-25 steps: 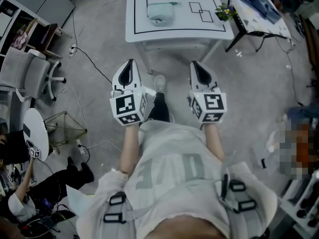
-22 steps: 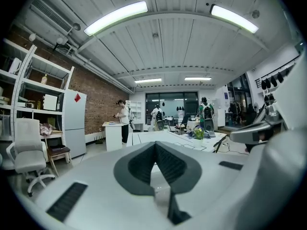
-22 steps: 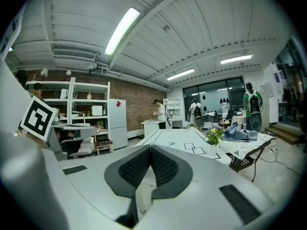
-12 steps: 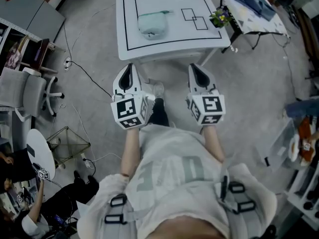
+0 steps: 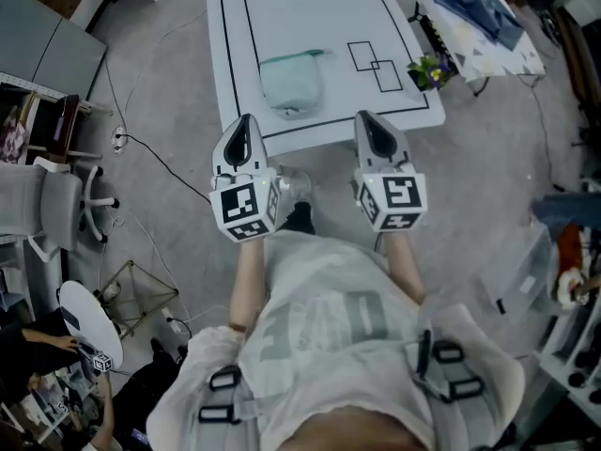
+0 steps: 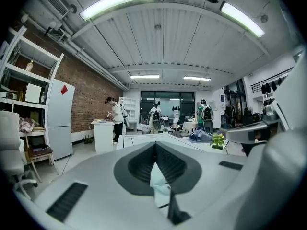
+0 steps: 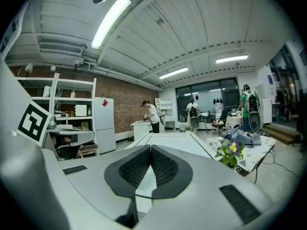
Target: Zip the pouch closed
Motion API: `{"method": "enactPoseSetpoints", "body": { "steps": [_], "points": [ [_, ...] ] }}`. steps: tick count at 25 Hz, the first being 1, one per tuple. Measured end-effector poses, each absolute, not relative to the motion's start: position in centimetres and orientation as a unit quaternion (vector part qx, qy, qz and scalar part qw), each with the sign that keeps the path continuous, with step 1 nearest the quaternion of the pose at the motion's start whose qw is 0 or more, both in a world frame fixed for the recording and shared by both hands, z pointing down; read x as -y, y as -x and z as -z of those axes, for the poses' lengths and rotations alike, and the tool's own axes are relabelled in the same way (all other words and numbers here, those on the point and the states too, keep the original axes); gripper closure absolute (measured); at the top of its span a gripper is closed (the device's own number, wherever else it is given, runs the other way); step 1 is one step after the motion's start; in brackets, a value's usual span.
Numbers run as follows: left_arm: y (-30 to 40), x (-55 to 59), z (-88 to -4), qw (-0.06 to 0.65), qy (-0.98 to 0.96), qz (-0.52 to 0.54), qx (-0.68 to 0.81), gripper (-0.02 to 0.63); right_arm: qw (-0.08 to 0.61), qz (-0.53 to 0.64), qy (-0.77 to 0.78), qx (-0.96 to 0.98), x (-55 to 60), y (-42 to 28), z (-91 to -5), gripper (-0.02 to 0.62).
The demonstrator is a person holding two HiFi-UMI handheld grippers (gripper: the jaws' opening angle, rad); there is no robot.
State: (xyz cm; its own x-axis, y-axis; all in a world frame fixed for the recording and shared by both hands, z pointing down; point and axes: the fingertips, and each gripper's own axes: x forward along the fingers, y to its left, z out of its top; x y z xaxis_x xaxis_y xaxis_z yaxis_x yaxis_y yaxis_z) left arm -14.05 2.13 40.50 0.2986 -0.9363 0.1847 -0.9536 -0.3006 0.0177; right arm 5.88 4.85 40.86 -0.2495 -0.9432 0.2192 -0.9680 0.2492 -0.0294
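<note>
Toward the near edge of the white rectangular table, inside its black border line, lies the pale green soft fabric pouch. It sits flat and alone, and a thin strip sticking out at its far right corner is probably the zip end. Both hands hover by the table's near edge, clear of the pouch. The left gripper and the right gripper point toward the table, and each has its jaws pressed together on nothing, as both gripper views show. The step in hand, I judge, is the reach-in. To do it well, open both claws before they meet the fabric. One should pin the pouch's end beside the zip and the other should pinch only the small pull. Then draw straight along the teeth, keeping the cloth taut so it cannot bunch.
</note>
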Motion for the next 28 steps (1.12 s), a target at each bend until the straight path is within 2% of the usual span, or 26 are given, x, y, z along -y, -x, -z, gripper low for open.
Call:
{"method": "enactPoseSetpoints", "body": {
  "steps": [12,21,28],
  "points": [
    [17.3,10.9,-40.1,0.057,-0.802,-0.071,0.591,0.600,0.086,-0.061,-0.631,0.769,8.1,-4.7,-40.4,0.588],
    [17.1,14.7,-37.8,0.040,-0.785,-0.040,0.616,0.600,0.048,-0.045,-0.638,0.767,13.1,-7.4,-38.1,0.588],
    [15.9,16.3,-36.4,0.030,-0.760,-0.032,0.648,0.598,0.050,-0.067,-0.624,0.777,16.1,-9.5,-38.2,0.588]
  ]
}}
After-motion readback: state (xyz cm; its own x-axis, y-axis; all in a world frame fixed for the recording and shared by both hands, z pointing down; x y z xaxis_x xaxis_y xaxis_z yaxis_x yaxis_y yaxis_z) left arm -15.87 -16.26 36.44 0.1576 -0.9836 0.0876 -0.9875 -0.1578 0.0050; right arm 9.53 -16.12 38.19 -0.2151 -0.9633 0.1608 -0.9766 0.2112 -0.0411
